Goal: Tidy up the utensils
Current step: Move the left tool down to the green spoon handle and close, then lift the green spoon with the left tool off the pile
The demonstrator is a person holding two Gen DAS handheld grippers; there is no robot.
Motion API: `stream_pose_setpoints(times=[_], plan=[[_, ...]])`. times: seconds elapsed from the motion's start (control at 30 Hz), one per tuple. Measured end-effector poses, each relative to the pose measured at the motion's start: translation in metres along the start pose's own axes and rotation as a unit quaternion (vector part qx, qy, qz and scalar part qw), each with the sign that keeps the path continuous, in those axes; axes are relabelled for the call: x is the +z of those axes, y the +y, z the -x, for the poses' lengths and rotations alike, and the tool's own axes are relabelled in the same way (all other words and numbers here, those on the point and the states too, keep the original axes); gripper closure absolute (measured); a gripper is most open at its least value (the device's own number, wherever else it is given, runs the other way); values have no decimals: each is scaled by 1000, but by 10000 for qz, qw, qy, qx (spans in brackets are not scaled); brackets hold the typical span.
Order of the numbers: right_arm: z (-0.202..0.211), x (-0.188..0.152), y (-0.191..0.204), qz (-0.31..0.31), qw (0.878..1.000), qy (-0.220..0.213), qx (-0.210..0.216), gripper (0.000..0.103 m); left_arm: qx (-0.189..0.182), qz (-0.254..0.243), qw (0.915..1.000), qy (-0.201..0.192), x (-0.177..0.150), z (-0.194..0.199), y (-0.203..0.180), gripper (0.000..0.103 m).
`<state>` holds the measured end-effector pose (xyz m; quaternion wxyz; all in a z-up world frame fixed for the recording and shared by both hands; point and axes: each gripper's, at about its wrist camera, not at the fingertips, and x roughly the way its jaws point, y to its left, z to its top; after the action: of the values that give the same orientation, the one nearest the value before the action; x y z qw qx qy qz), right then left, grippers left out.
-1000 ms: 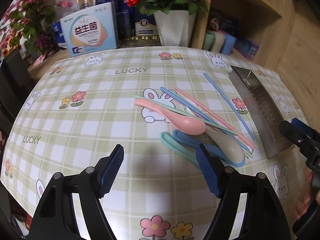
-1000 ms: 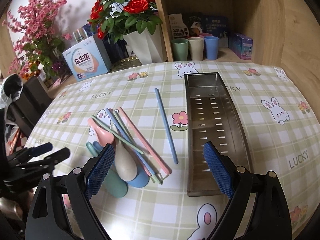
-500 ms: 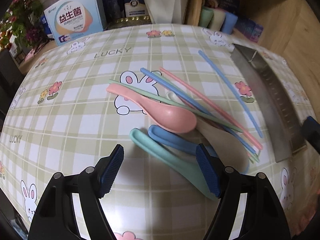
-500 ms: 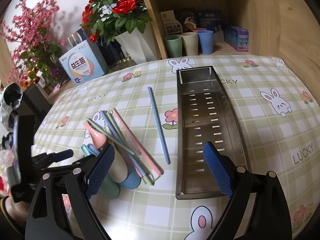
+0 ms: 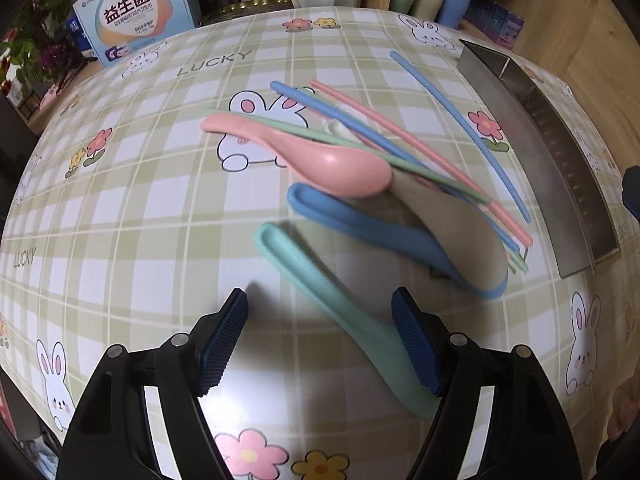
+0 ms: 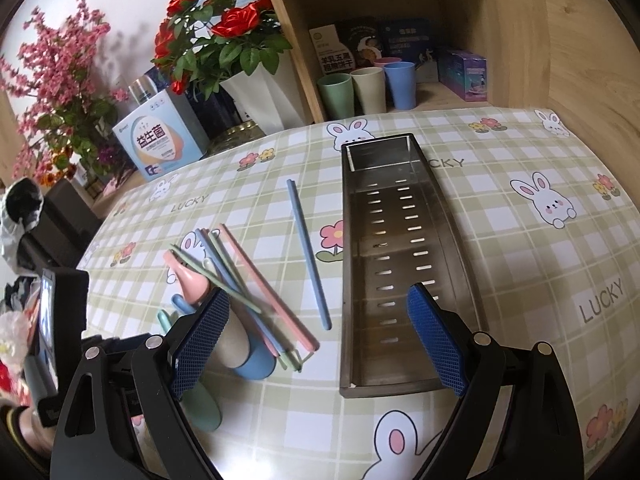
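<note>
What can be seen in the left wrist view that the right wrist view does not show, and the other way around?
Only the left wrist view shows the left gripper open over the green spoon, with the spoon's whole handle in sight.

Only the right wrist view shows the inside of the metal tray with its slots, the red roses and the open right gripper.

Both show the pink spoon, the lone blue chopstick, the three cups and the checked tablecloth.

Green spoon (image 5: 348, 320) bowl partly hidden behind a pad of the left gripper (image 5: 320, 336). Beige spoon (image 5: 460, 232) handle buried under chopsticks (image 5: 400, 136). Metal tray (image 5: 560, 168) partly cut off at the edge.
</note>
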<state>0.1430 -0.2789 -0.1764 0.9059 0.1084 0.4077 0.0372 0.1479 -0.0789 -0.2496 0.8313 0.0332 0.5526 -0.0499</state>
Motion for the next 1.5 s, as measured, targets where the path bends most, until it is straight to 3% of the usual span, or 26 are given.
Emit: stream_pose_setpoints(times=[0.2,0.3,0.4,0.53,0.6,0.77,1.0,1.03,1.07,1.13,1.2,1.37,1.43,1.5], plan=[[8,1,2,-4,10000,-82,-27,16,-669,519,9961,240,-10,13,13,33],[9,2,5,29,9999,-97,-3,16,-761,450,9957,288,-15,15,7,42],[13,1,9,101,9999,-119,23,16,-754,415,9958,318,-20,12,1,54],[19,0,8,80,9999,-149,1,16,-777,376,9959,267,-20,11,-5,62],[21,0,7,56,9999,-161,-7,16,-839,324,9957,218,-21,12,-5,79],[27,-1,10,99,9997,-205,7,16,-933,433,9945,204,-21,12,5,86],[30,-1,15,139,9997,-218,46,16,-558,771,9954,53,-17,16,40,91],[31,0,16,143,9996,-223,48,16,-525,841,9951,5,-16,18,47,92],[31,0,17,149,9996,-231,52,16,-425,901,9950,-68,-15,21,55,103],[32,-1,18,157,9996,-237,57,16,-167,999,9948,-99,-14,21,68,103],[32,-1,19,165,9996,-227,72,16,-163,1157,9931,-4,-16,17,81,103],[32,-2,21,186,9996,-217,88,16,-510,1232,9910,81,-19,16,95,102],[33,-3,23,205,9995,-220,94,16,-689,1211,9902,14,-18,20,96,94],[32,-3,23,211,9995,-209,96,16,-769,1080,9911,-120,-16,29,95,75]])
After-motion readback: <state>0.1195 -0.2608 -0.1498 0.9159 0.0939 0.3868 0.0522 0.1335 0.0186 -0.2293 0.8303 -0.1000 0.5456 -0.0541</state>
